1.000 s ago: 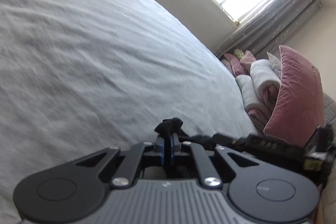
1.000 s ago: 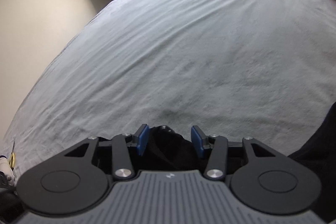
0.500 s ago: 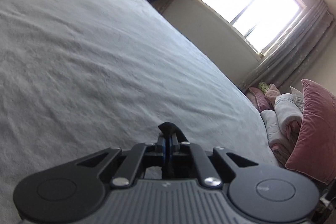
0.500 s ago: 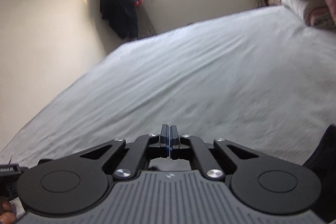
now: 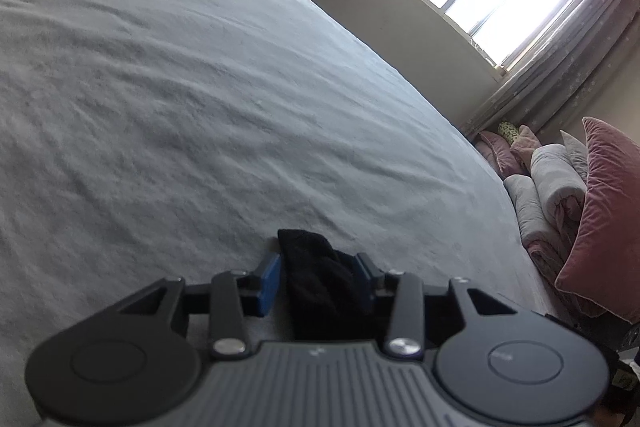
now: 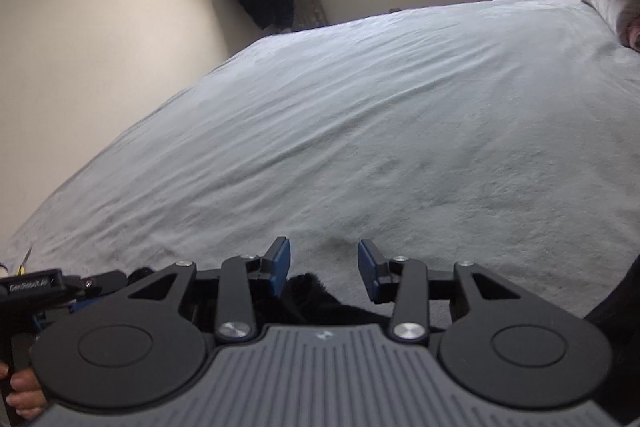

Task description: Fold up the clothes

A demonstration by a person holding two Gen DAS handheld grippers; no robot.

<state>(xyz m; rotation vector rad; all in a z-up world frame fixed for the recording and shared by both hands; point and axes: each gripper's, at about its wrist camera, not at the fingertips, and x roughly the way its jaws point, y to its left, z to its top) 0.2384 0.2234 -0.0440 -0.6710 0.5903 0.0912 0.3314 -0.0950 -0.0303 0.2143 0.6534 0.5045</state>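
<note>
black garment [image 5: 320, 275]: on the grey bed [image 5: 200, 107], its long axis cannot be told
left gripper [image 5: 316, 273]: fingers opening, cloth between them
right gripper [image 6: 324, 261]: fingers opening, cloth edge behind the tips

Bedsheet [image 5: 200, 99] is soft grey cloth, matt and finely wrinkled. By its headboard end, the pink pillow [image 5: 608, 219] looks velvety with a slight sheen. Black garment [image 5: 316, 275] on the sheet: fuzzy, matt knit.
</note>
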